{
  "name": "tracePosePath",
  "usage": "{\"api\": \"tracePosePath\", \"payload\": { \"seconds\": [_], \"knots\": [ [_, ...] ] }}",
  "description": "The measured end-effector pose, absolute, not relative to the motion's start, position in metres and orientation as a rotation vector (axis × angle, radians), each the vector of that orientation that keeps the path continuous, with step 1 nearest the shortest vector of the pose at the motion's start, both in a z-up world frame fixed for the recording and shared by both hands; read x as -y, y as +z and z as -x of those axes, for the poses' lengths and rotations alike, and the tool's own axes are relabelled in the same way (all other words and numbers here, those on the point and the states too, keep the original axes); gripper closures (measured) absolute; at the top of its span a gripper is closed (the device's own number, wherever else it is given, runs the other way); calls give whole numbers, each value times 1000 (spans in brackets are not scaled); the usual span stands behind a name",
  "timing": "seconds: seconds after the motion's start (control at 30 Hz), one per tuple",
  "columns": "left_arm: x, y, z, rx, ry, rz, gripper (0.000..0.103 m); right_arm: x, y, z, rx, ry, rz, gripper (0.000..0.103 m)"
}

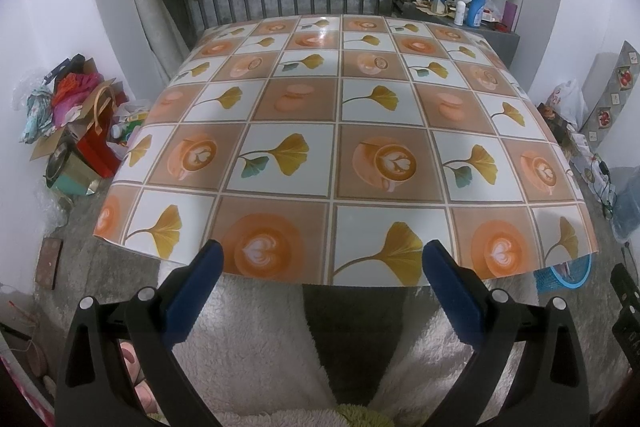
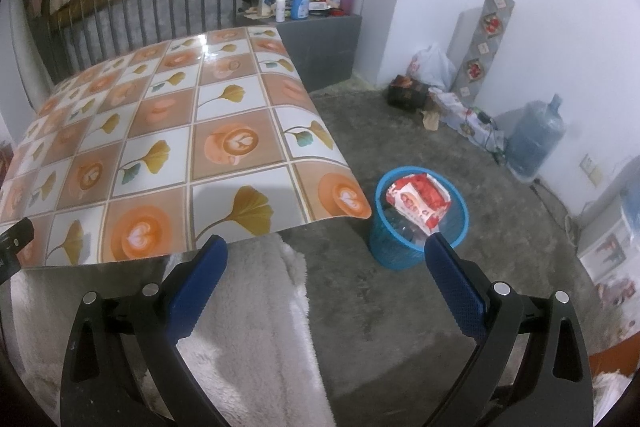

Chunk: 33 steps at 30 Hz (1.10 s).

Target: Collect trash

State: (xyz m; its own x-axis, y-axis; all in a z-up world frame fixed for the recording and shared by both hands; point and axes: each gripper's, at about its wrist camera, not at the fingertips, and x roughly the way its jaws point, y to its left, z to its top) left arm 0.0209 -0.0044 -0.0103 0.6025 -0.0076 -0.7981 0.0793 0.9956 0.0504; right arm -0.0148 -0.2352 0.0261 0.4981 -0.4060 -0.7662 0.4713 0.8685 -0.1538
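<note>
Nearest: fleecy white garment of the person, under both tongs.
Left tongs (image 1: 322, 259): spread wide, gripping nothing, at the bench's near edge.
Right tongs (image 2: 326, 255): also spread and empty, past the bench's near right corner.
Bench (image 1: 340, 99): patterned cloth, no litter visible on it.
Bin (image 2: 416, 247): blue mesh basket on the floor, right of the bench.
Trash: red snack wrapper (image 2: 420, 201) already in the bin, with other items below.
Progress: collecting looks finished or nearly so.

A patterned tablecloth (image 1: 340, 147) covers the table, a water jug (image 2: 536, 139) standing near the wall.
</note>
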Motion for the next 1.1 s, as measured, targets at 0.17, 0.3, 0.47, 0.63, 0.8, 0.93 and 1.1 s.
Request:
{"api": "tracePosePath", "payload": {
  "seconds": [0.17,0.3,0.47,0.63,0.8,0.93,1.1],
  "knots": [
    [4,-11,-22,-923,-52,-84,6,235,26,16,-903,-534,-81,8],
    [4,-11,-22,-924,-52,-84,6,235,26,15,-903,-535,-82,8],
    [4,-10,-22,-923,-52,-83,6,235,26,15,-903,-534,-83,8],
    [4,-10,-22,-923,-52,-84,6,232,26,13,-899,-532,-82,8],
    [3,-9,-22,-922,-53,-82,6,225,24,7,-897,-526,-81,8],
    [3,-10,-23,-924,-53,-84,6,224,24,8,-895,-528,-83,8],
    [3,-10,-23,-924,-53,-84,6,223,24,8,-895,-530,-85,8]
  ]
}}
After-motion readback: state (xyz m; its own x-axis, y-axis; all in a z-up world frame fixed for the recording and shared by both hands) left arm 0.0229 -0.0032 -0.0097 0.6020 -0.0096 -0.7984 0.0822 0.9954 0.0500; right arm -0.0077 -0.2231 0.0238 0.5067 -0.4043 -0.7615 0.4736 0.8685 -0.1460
